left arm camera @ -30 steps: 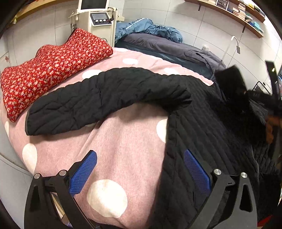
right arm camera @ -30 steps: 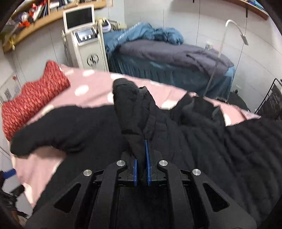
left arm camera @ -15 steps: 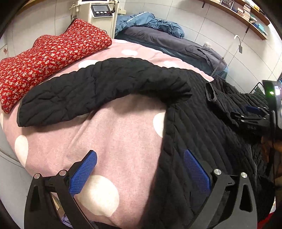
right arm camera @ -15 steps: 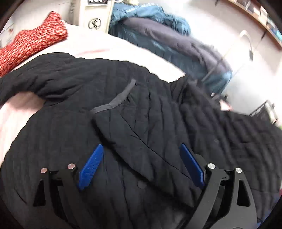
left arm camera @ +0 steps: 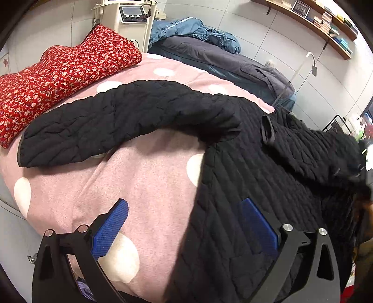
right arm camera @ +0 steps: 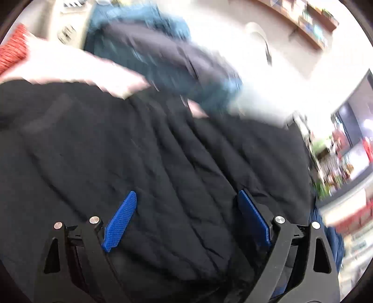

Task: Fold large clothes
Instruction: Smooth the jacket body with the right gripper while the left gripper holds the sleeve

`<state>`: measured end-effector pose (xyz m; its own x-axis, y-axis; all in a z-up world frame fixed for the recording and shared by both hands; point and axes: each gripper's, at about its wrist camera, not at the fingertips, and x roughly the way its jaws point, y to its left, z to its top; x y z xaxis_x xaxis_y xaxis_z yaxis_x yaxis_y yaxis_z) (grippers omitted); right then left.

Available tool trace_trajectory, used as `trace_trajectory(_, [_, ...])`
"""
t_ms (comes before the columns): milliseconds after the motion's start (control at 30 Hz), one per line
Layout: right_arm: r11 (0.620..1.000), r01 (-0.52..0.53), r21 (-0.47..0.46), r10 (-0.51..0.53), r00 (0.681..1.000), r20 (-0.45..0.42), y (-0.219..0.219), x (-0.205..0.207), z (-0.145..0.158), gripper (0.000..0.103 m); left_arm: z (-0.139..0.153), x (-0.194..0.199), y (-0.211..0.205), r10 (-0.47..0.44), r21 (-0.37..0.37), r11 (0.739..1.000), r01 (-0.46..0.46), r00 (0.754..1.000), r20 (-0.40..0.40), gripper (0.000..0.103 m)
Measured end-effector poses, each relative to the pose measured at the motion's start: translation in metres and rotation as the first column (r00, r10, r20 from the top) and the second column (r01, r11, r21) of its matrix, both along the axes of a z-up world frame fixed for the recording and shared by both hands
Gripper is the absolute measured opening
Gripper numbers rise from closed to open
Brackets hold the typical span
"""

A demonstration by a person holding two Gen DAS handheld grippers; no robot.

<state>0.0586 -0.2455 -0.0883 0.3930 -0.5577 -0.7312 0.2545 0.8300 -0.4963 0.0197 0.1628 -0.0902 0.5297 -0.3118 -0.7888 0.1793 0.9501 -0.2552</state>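
Observation:
A large black quilted jacket (left arm camera: 251, 177) lies on a pink bed with white dots (left arm camera: 149, 177). One sleeve (left arm camera: 116, 123) stretches out to the left over the bed. The other sleeve (left arm camera: 310, 149) lies folded across the jacket's body. My left gripper (left arm camera: 184, 223) is open and empty, low over the jacket's left edge. My right gripper (right arm camera: 186, 219) is open and empty just above the jacket's body (right arm camera: 139, 151); that view is blurred by motion.
A red floral pillow (left arm camera: 58, 74) lies at the bed's far left. A beige machine with a screen (left arm camera: 130, 21) stands behind it. A second bed with dark and blue bedding (left arm camera: 209, 53) is behind. Wall shelves (left arm camera: 321, 21) hang at upper right.
My right gripper let go of the sleeve it held up, opened, and swung right over the jacket body. The sleeve now lies across the jacket. My left gripper stayed open, shifting only slightly.

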Motion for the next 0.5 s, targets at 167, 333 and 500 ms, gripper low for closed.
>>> trace_trajectory(167, [0.975, -0.076, -0.210, 0.062, 0.995, -0.072, 0.022, 0.001, -0.027, 0.091, 0.005, -0.002, 0.004, 0.025, -0.033, 0.999, -0.026, 1.000, -0.011, 0.097])
trace_trajectory(333, [0.996, -0.065, -0.067, 0.067, 0.997, 0.027, 0.022, -0.016, 0.002, 0.091, 0.021, 0.001, 0.022, 0.072, -0.062, 0.996, -0.071, 0.997, 0.015, 0.097])
trace_trajectory(500, [0.982, -0.085, 0.168, 0.055, 0.983, 0.176, 0.019, -0.059, 0.041, 0.091, 0.040, 0.013, 0.050, 0.160, -0.171, 0.974, -0.151, 0.986, 0.041, 0.097])
